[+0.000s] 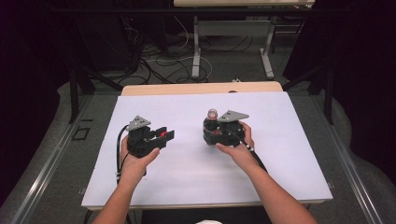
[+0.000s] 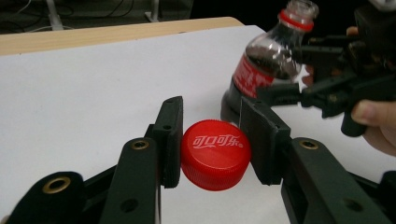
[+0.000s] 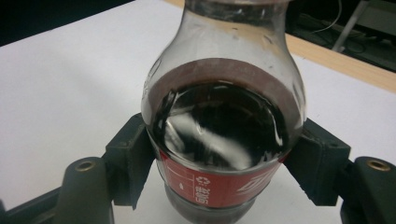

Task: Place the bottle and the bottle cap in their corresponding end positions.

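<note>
Left gripper (image 2: 215,140) has the red cap (image 2: 215,154) pinched between its 2 jaws, left of the table's (image 1: 289,154) middle; right gripper (image 3: 224,168) clamps the open cola bottle (image 3: 224,121) by its body, upright near the centre, toward the far edge

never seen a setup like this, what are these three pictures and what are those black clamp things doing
A person sits at a white table holding a hand-operated gripper in each hand. The high view looks down from above. The other two come from cameras riding on each gripper, looking along its black fingers. The left gripper is shut on a red bottle cap, its fingers pressing both sides. The right gripper is shut on a small cola bottle, which stands upright and open, with dark drink inside. In the left gripper view the bottle appears behind the cap, gripped at its label.
</note>
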